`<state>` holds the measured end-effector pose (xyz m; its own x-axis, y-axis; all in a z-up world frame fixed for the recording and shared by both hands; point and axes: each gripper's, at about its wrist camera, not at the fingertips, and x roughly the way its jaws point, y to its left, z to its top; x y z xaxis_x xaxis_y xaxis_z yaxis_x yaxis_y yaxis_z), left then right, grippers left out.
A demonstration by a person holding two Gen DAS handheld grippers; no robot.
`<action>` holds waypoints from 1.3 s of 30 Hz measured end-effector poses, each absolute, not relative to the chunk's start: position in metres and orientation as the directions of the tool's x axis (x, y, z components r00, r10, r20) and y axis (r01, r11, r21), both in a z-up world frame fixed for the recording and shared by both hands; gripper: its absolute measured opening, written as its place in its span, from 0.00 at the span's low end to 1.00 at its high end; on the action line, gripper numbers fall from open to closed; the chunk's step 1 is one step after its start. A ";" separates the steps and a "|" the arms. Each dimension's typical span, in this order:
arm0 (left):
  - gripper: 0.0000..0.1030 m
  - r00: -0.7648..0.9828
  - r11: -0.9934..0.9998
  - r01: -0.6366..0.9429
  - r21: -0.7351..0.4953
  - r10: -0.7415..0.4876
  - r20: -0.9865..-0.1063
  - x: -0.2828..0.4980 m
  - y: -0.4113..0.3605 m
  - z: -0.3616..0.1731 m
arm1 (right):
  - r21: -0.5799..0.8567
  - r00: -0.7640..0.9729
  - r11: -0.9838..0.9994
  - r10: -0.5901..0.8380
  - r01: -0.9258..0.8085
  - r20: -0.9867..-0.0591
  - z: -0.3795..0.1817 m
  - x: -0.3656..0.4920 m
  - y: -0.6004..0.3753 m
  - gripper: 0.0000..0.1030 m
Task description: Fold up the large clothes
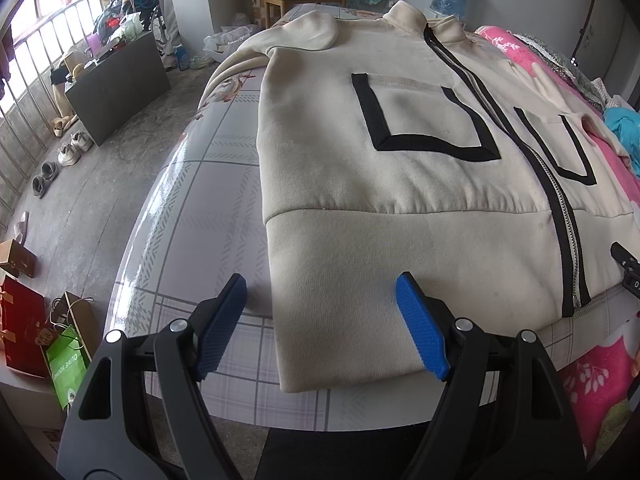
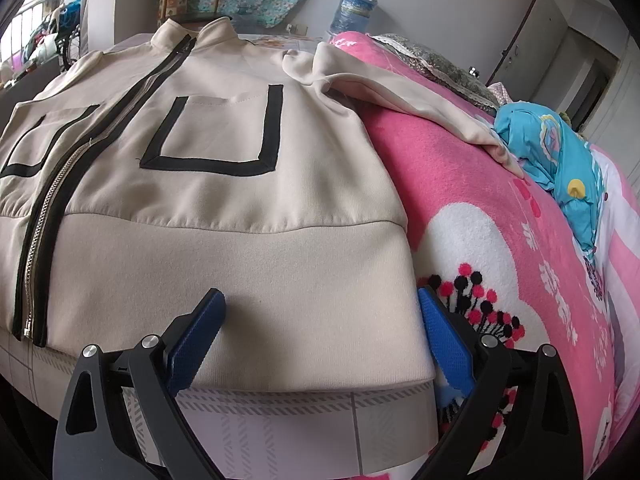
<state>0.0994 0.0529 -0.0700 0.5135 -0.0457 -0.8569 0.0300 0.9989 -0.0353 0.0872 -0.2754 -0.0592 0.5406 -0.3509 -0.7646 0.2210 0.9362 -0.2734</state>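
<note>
Lying front-up and zipped on the bed (image 1: 208, 208), the cream jacket (image 1: 400, 184) has its hem corners between the spread, empty jaws of the left gripper (image 1: 320, 328) and right gripper (image 2: 324, 340), seemingly poised to pinch both corners for folding.

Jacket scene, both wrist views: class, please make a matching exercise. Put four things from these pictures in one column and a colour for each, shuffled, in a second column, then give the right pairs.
Things:
1. jacket
2. pocket trim
3. blanket
4. pads of the left gripper

Colours:
A. blue
B. pink with white patches
C. cream
D. black

Pairs: 1-C, 2-D, 3-B, 4-A
</note>
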 end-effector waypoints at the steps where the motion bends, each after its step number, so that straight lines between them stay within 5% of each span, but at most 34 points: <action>1: 0.71 0.513 0.999 0.030 -0.035 -0.046 -0.857 0.099 0.053 -0.070 | -0.267 0.542 0.938 -0.346 0.221 -0.766 -0.059 0.087 -0.276 0.90; 9: 0.71 0.521 0.999 0.016 -0.040 -0.043 -0.853 0.092 0.065 -0.067 | -0.068 0.566 0.971 -0.190 0.229 -0.802 -0.061 0.074 -0.304 0.90; 15: 0.71 0.517 0.999 -0.006 -0.047 -0.037 -0.855 0.086 0.076 -0.071 | -0.064 0.575 0.969 -0.193 0.237 -0.795 -0.061 0.068 -0.306 0.84; 21: 0.46 0.548 0.998 0.026 -0.061 -0.065 -0.834 0.084 0.070 -0.068 | -0.073 0.592 0.966 -0.211 0.249 -0.778 -0.059 0.068 -0.307 0.68; 26: 0.09 0.589 0.998 0.056 -0.001 -0.034 -0.807 0.083 0.058 -0.065 | -0.082 0.594 0.964 -0.221 0.252 -0.773 -0.057 0.070 -0.310 0.49; 32: 0.04 0.655 0.992 0.097 0.077 -0.006 -0.756 0.069 0.049 -0.051 | -0.026 0.599 0.973 -0.163 0.231 -0.784 -0.049 0.067 -0.318 0.14; 39: 0.04 0.709 0.991 0.128 0.046 -0.059 -0.703 0.052 0.060 -0.020 | 0.047 0.647 0.979 -0.094 0.197 -0.756 -0.021 0.054 -0.313 0.07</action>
